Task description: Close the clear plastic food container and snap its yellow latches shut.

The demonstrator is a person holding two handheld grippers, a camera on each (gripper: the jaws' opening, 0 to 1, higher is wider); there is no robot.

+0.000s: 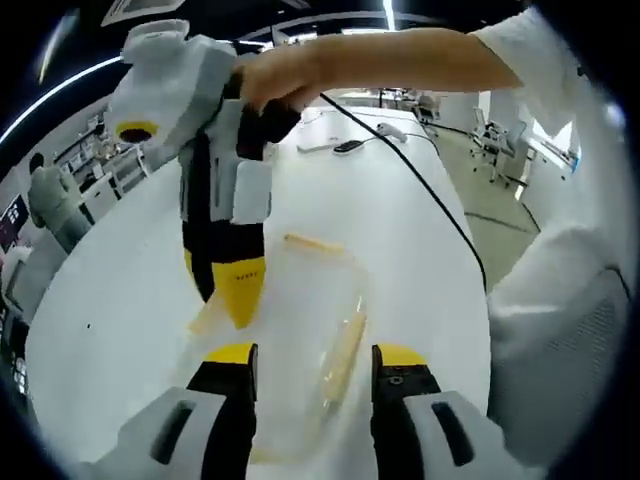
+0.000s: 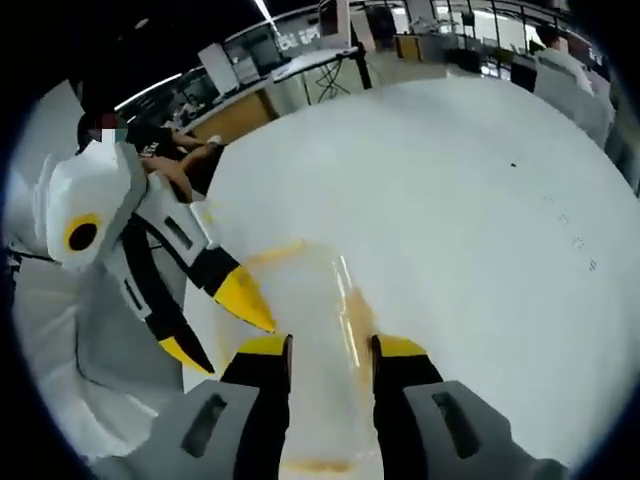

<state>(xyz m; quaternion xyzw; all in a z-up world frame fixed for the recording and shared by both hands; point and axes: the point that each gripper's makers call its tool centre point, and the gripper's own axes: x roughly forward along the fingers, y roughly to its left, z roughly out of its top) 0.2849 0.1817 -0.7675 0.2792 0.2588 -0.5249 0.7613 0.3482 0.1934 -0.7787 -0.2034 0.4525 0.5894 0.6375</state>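
- The container (image 1: 300, 330) is clear plastic and so pale against the white table (image 1: 400, 220) that its outline is hard to trace; the yellow latches (image 1: 340, 355) along its rims are what give its shape away.
- In the right gripper view the container (image 2: 310, 330) runs down between that view's own jaws and its near end is hidden behind them; only a yellowish strip (image 2: 358, 325) on one long side and a fainter one at the far end read clearly.
- Whether the lid sits fully down cannot be told (the plastic is too see-through and the picture is blurred).
- The left gripper (image 1: 315, 358) has its yellow-tipped black jaws spread apart, one on each side of the container's near part; whether they touch it cannot be told.
- The right gripper (image 2: 330, 348) likewise stands with its jaws apart, straddling the container.
- In the left gripper view the right gripper (image 1: 232, 290) comes down from above, its white shell and black fingers ending in tapered yellow tips that reach the container's far-left side; a hand (image 1: 285, 75) grips it and a black cable (image 1: 420, 180) trails off across the table.
- The container lies near the table's near edge, by the person's white sleeve (image 1: 560, 300).
- The table is smooth, matt and rounded at its far end (a few small things lie there, too small to name).
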